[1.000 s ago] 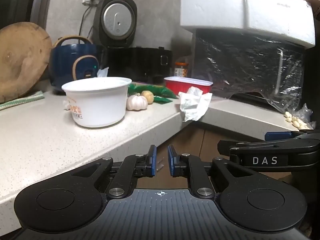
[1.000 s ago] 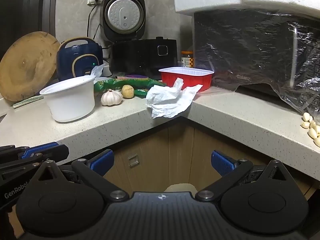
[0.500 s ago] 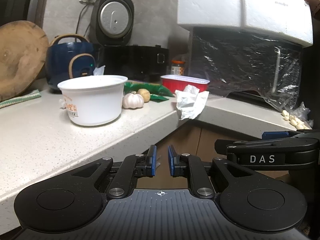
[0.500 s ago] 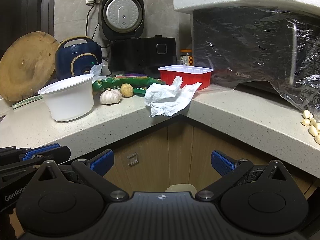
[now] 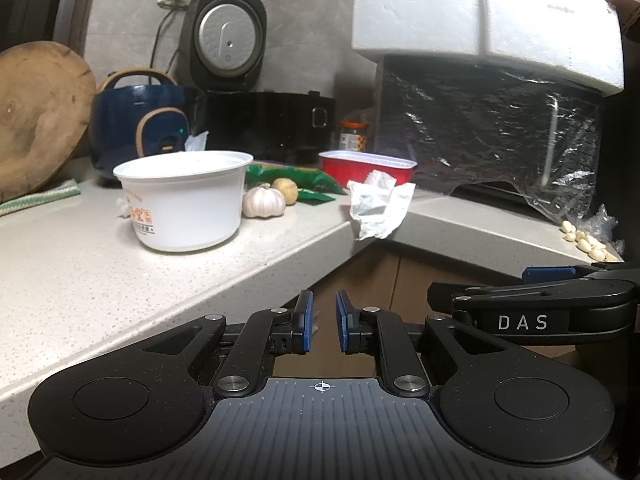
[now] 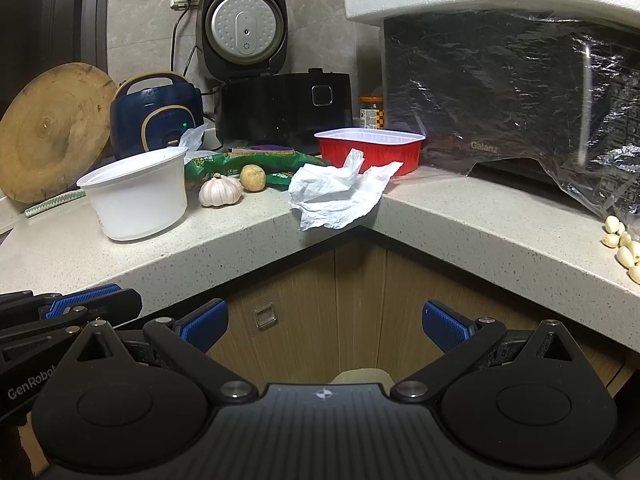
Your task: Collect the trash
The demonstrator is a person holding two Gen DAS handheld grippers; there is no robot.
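Tabletop: a speckled pale stone tabletop (image 6: 460, 220) in an L shape, its inner corner facing the cameras, with wooden cabinet doors (image 6: 320, 292) below.
Microwave: a black microwave wrapped in clear plastic film (image 6: 520, 92) stands on the right wing of the tabletop, with a white foam box (image 5: 480, 16) on top of it.
Cookers: a black rice cooker with its lid raised (image 6: 280, 104) and a dark blue rice cooker (image 6: 156, 116) stand along the back edge.
Board: a round wooden chopping board (image 6: 52, 128) leans at the far left.
Bowl: a white plastic disposable bowl (image 6: 136, 196) sits upright near the front edge of the left wing.
Tray: a red plastic food tray (image 6: 370, 150) sits just behind the inner corner.
Tissue: a crumpled white paper tissue (image 6: 340, 196) lies right at the inner corner, overhanging the edge, just in front of the tray.
Garlic: a whole white garlic bulb (image 6: 220, 192) lies between bowl and tissue.
Left hand-held gripper (image 5: 321, 322): below the tabletop edge, blue pads nearly together with a narrow gap, holding nothing.
Right hand-held gripper (image 6: 325, 322): below the corner, spread wide, holding nothing.
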